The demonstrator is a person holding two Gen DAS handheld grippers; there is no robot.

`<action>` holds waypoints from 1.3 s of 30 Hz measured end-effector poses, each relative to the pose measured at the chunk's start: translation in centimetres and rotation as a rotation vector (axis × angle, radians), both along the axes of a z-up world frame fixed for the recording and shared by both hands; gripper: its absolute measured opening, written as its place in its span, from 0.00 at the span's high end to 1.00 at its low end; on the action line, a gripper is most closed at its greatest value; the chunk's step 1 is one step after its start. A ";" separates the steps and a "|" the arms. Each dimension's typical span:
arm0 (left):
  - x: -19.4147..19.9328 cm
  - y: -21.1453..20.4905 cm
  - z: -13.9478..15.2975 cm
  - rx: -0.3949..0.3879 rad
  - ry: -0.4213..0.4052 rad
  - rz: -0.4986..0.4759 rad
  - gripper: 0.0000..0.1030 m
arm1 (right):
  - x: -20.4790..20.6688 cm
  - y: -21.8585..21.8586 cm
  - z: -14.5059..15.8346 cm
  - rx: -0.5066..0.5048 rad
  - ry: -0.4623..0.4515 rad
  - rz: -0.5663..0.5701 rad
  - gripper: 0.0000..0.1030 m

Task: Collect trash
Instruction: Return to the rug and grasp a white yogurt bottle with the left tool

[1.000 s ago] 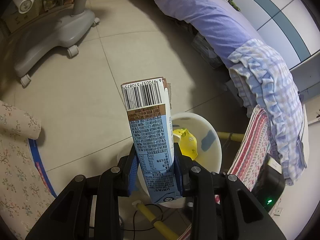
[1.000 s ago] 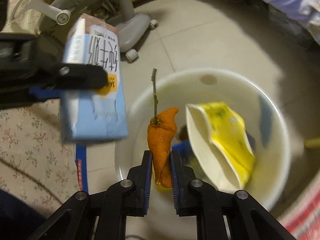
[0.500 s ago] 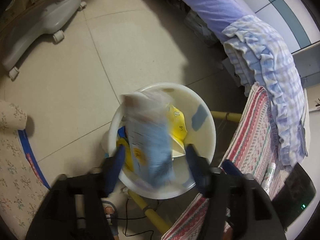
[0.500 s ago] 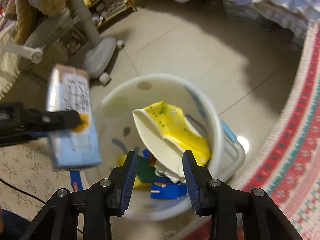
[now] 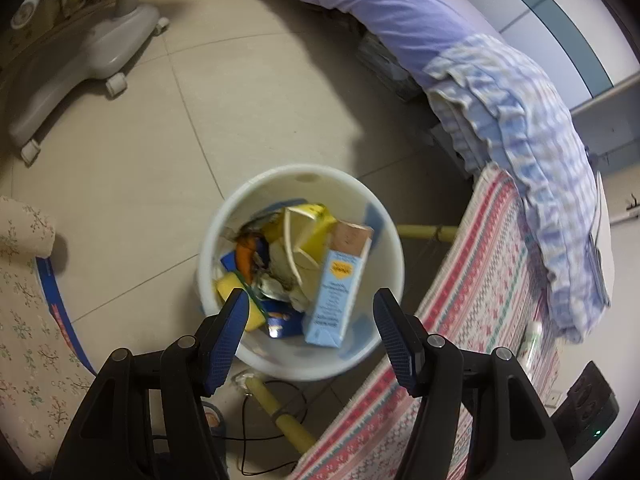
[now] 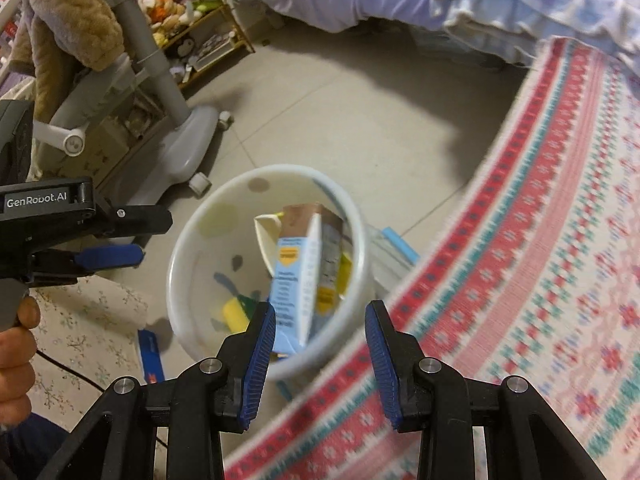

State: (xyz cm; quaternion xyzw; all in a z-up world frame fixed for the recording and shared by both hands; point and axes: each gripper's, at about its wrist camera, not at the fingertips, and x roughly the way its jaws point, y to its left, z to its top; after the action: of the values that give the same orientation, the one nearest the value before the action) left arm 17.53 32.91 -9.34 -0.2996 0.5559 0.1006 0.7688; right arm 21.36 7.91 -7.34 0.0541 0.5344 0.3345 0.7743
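Both tools have let go since a second ago: the left tool (image 5: 308,332), which had pinched the blue milk carton (image 5: 338,284), has just been opening and now stands spread with nothing between its pads, and the carton leans inside the white bin (image 5: 384,216) just ahead of its tips. Orange peel (image 5: 244,254) once held by the right tool (image 6: 320,344) lies in the bin too; that tool, also freshly opened, is spread and empty, the carton (image 6: 302,280) showing beyond the gap. Judged by its look, the carton is light, stiff-walled card that would dent under hard pressure and is best taken across its narrow sides near the middle. A yellow-and-white paper container (image 5: 304,232) beside it looks crushable. Deeper rubbish is a jumble, hard to name; the patterned cloth (image 6: 540,240) on the right is blurred, and a hand (image 6: 16,344) is cut off at the edge
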 end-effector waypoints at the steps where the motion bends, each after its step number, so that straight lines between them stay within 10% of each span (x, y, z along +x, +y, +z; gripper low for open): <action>1: -0.1 -0.5 0.2 -0.001 0.000 -0.006 0.35 | -0.2 -0.6 0.2 -0.004 -0.003 -0.007 0.60; 27: -2.5 -25.0 5.9 0.089 -0.093 -0.411 0.35 | -5.3 -21.9 6.5 -0.168 -0.107 -0.262 0.49; 39: 4.1 -41.5 3.6 0.154 -0.142 -0.647 0.35 | -6.0 -30.4 6.2 -0.366 -0.148 -0.338 0.43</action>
State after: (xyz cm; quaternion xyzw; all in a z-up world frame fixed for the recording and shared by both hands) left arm 21.67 -8.58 -5.69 -0.0552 0.5579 -0.1280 0.8181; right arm 15.34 -22.49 -1.17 -0.0231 0.5113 0.1009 0.8531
